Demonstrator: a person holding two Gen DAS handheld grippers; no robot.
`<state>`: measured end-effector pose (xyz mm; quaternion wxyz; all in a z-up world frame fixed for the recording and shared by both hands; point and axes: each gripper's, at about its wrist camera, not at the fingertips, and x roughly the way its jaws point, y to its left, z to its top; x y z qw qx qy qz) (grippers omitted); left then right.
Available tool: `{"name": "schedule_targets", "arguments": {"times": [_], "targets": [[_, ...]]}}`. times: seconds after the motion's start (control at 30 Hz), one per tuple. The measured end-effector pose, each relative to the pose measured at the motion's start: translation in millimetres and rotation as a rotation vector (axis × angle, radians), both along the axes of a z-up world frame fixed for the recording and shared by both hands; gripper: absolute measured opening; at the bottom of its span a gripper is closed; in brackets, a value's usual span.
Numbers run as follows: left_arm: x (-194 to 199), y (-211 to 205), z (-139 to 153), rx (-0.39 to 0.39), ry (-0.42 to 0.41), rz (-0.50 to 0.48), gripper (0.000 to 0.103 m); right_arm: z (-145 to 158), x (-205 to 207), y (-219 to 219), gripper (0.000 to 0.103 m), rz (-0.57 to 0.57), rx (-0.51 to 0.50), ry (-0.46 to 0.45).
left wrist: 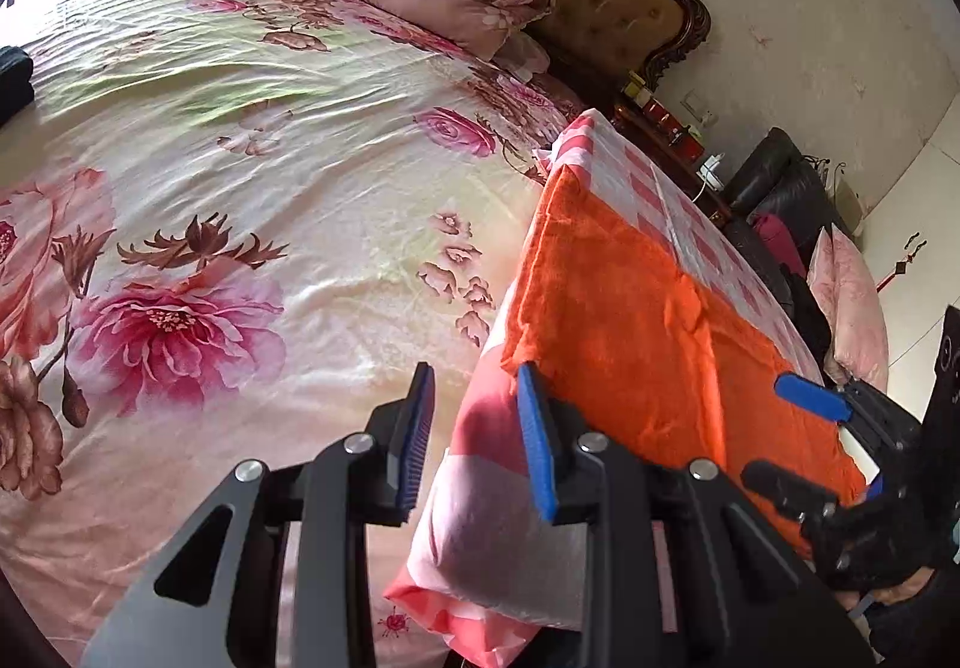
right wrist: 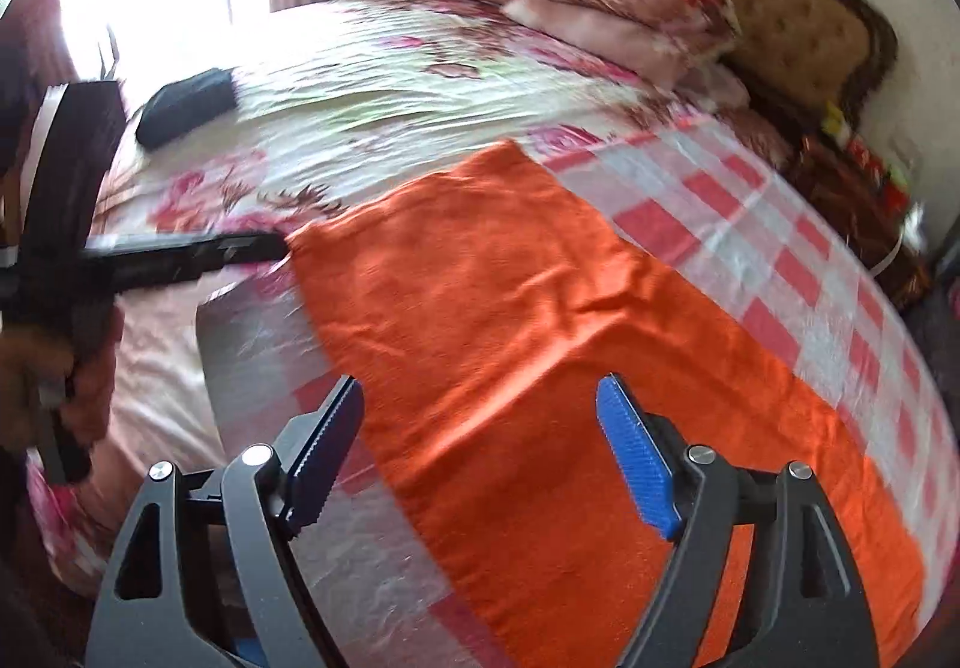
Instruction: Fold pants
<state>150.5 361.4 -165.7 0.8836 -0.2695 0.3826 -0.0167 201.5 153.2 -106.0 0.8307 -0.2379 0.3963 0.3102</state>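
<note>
The bright orange fleecy pants [right wrist: 540, 320] lay flat on the pink-checked cloth [right wrist: 780, 260], so the left gripper [left wrist: 477, 440] and right gripper [right wrist: 480, 452] both hovered unclenched, holding nothing, seemingly seeking edges.

Pants [right wrist: 540, 344] lie on a checked cloth [right wrist: 750, 224] (atop the bed [right wrist: 372, 86]).

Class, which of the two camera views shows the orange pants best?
The right wrist view: the orange pants lie spread across it, edges visible. The left wrist view shows them foreshortened, one corner hidden by the left gripper.
</note>
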Motion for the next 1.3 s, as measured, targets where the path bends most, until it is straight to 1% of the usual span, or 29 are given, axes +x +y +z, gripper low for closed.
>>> {"name": "schedule_targets", "arguments": {"times": [0.13, 0.17, 0.23, 0.27, 0.3, 0.37, 0.47, 0.57, 0.63, 0.7, 0.73, 0.77, 0.83, 0.9, 1.03, 1.1, 1.13, 1.17, 1.2, 1.23, 1.27, 1.3], "targets": [[4.4, -2.4, 3.4, 0.0, -0.001, 0.002, 0.027, -6.4, -2.4, 16.2, 0.076, 0.037, -0.009, 0.017], [6.9, -4.4, 5.3, 0.0, -0.004, 0.0, 0.027, -9.0, -2.8, 21.7, 0.073, 0.051, -0.019, 0.013], [10.9, -9.7, 8.2, 0.011, -0.006, -0.01, 0.027, -14.6, -3.7, 26.8, 0.058, 0.061, -0.031, 0.026], [12.9, -12.6, 9.1, 0.026, -0.003, -0.015, 0.027, -18.3, -1.1, 27.7, 0.039, 0.059, -0.031, 0.054], [14.1, -15.6, 9.8, 0.042, -0.001, -0.018, 0.027, -22.4, 3.3, 27.2, 0.028, 0.047, -0.021, 0.102], [14.1, -21.1, 10.3, 0.067, 0.003, -0.029, 0.027, -23.0, 8.5, 22.7, 0.026, 0.03, 0.013, 0.135], [12.6, -25.4, 6.0, 0.085, 0.025, -0.037, 0.027, -24.5, 8.8, 21.2, 0.025, 0.029, 0.023, 0.141], [10.8, -31.1, 6.4, 0.137, 0.021, -0.045, 0.027, -25.1, 9.2, 20.8, 0.025, 0.03, 0.024, 0.145], [12.7, -37.8, 10.7, 0.199, 0.013, -0.06, 0.019, -25.2, 8.2, 21.4, 0.025, 0.034, 0.018, 0.14], [15.3, -49.6, 16.4, 0.296, 0.009, -0.091, 0.01, -24.7, 7.7, 21.8, 0.025, 0.032, 0.015, 0.14], [16.8, -53.6, 17.8, 0.331, 0.013, -0.103, 0.008, -24.5, 7.8, 22.1, 0.025, 0.03, 0.015, 0.142], [17.5, -54.0, 18.3, 0.334, 0.016, -0.11, 0.006, -24.7, 8.3, 22.5, 0.025, 0.027, 0.016, 0.143], [17.8, -46.6, 18.5, 0.294, 0.017, -0.1, 0.003, -24.8, 7.6, 23.0, 0.026, 0.027, 0.014, 0.141], [17.0, -37.3, 17.4, 0.264, 0.018, -0.087, 0.002, -25.1, 5.4, 24.1, 0.029, 0.035, 0.011, 0.139], [17.3, -26.5, 15.6, 0.251, 0.024, -0.066, 0.002, -25.3, 2.2, 25.7, 0.03, 0.051, 0.015, 0.141], [16.6, -18.2, 11.2, 0.188, 0.026, -0.043, 0.002, -25.0, 2.8, 25.5, 0.032, 0.047, 0.022, 0.15], [15.6, -13.7, 8.2, 0.146, 0.023, -0.032, 0.003, -24.1, 3.8, 25.7, 0.032, 0.04, 0.025, 0.165], [14.1, -7.4, 5.4, 0.092, 0.021, -0.015, 0.007, -23.2, 5.3, 25.4, 0.036, 0.032, 0.03, 0.18], [10.8, 1.7, 2.3, 0.036, 0.024, 0.021, 0.012, -19.5, 9.6, 21.9, 0.042, 0.009, 0.059, 0.223], [5.5, 12.3, -1.1, -0.022, 0.021, 0.064, 0.023, -16.2, 13.2, 19.2, 0.046, -0.007, 0.085, 0.25], [-1.4, 24.3, -5.9, -0.102, 0.008, 0.106, 0.028, -8.6, 19.1, 11.9, 0.054, -0.042, 0.126, 0.277], [-7.4, 32.8, -9.8, -0.177, -0.005, 0.132, 0.031, -4.0, 22.4, 7.2, 0.063, -0.07, 0.137, 0.276]]}}
